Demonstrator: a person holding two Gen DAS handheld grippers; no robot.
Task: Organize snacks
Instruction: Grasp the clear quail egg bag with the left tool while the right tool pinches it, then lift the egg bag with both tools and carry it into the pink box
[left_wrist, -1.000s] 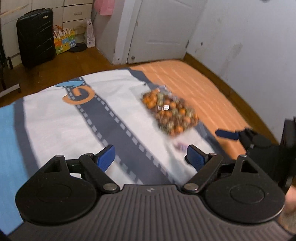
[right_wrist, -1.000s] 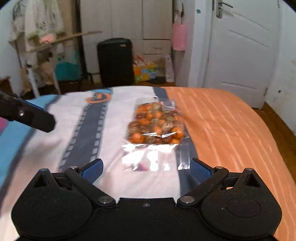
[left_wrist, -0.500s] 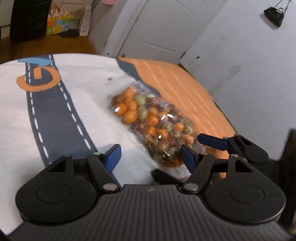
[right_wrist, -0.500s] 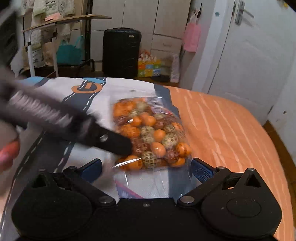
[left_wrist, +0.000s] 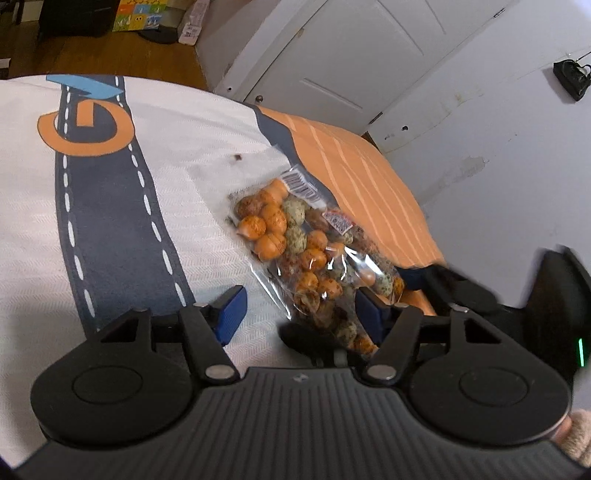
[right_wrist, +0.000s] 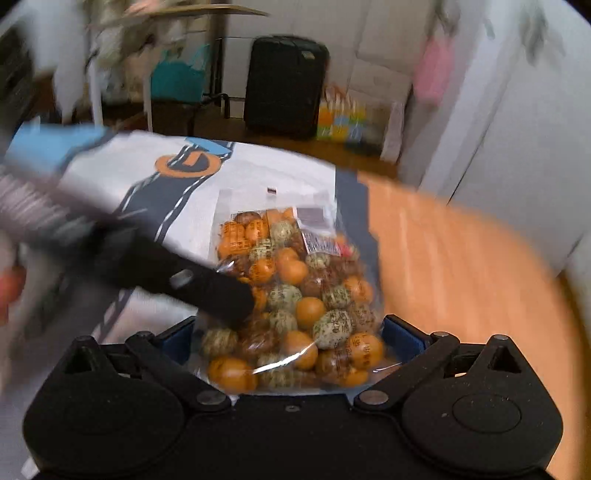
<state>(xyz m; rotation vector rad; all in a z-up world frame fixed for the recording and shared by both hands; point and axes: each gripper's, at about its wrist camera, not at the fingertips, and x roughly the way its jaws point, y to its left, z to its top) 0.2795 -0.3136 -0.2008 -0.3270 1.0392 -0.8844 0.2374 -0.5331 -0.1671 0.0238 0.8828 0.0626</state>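
Note:
A clear bag of orange, brown and speckled green snack balls (left_wrist: 306, 251) lies on the white bed cover (left_wrist: 184, 206), next to its orange part. My left gripper (left_wrist: 301, 315) is low over the bag's near end and its jaws are closing. The bag sits against the right pad while the left pad (left_wrist: 231, 314) stands apart from it. In the right wrist view the bag (right_wrist: 295, 295) fills the gap of my right gripper (right_wrist: 291, 339), whose jaws stand wide. A black finger of the left gripper (right_wrist: 207, 284) reaches in from the left onto the bag.
The cover carries a grey road print and an orange letter (left_wrist: 85, 129). An orange sheet (left_wrist: 362, 177) runs to the right, beside the wall and a white door (left_wrist: 332, 55). A black suitcase (right_wrist: 284, 85) and colourful boxes (right_wrist: 343, 118) stand on the floor beyond the bed.
Both grippers have come down and forward to the bag, which now lies between both pairs of fingers. The left jaws have narrowed. The left gripper has rolled.

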